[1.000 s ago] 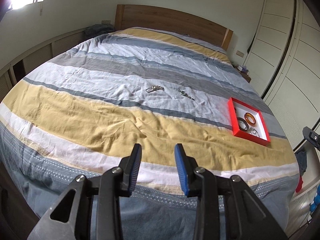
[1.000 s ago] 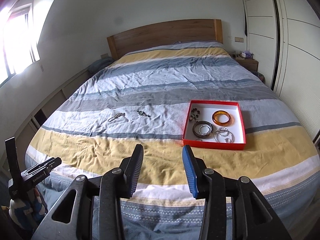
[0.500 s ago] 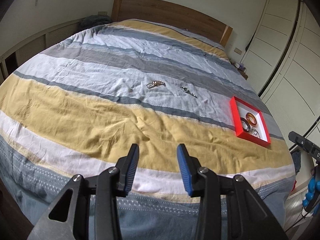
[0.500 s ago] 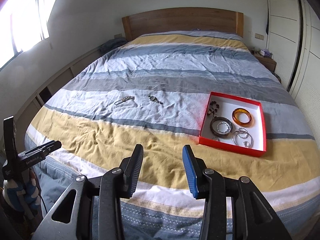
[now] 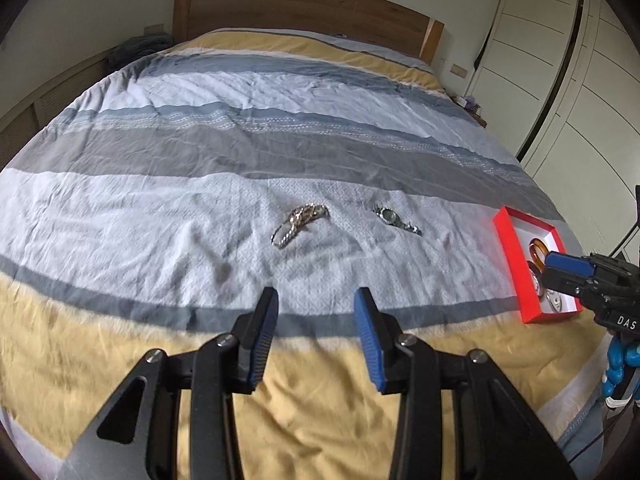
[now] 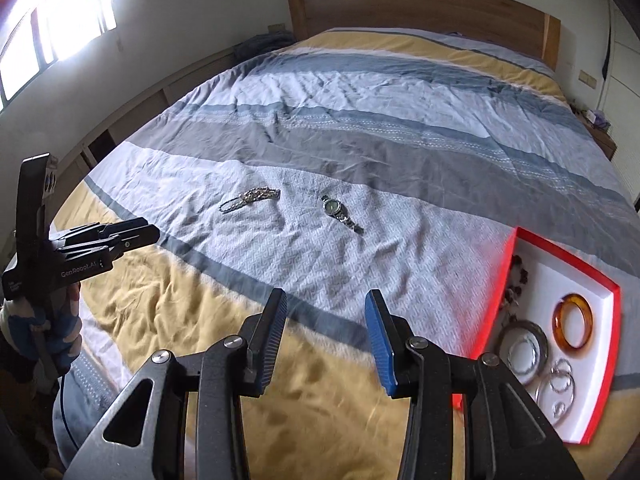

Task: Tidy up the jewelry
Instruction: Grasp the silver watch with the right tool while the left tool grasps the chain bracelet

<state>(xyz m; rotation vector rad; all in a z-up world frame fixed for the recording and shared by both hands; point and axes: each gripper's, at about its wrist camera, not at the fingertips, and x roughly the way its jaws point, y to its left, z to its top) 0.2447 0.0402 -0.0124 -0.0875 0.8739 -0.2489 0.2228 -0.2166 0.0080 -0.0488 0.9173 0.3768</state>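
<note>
So the striped duvet (image 5: 200, 184) covers a bed with a wooden headboard (image 5: 304, 8); white wardrobe doors (image 5: 580, 92) stand alongside. Chain bracelet (image 5: 299, 219) and watch (image 5: 394, 218) lie mid-bed, red tray (image 6: 560, 432) off right. Left gripper (image 5: 316, 312) and right gripper (image 6: 326, 316) are both parted, empty.

Striped duvet cover (image 6: 360, 128): matt, creased cloth. Beyond it, headboard (image 6: 420, 8): smooth wood. On the cover, chain bracelet (image 6: 250, 198) & wristwatch (image 6: 340, 210): shiny metal; amber bangle (image 6: 573, 322): glossy, translucent.

Black jaws; blue ribbed pads (image 5: 367, 338)
</note>
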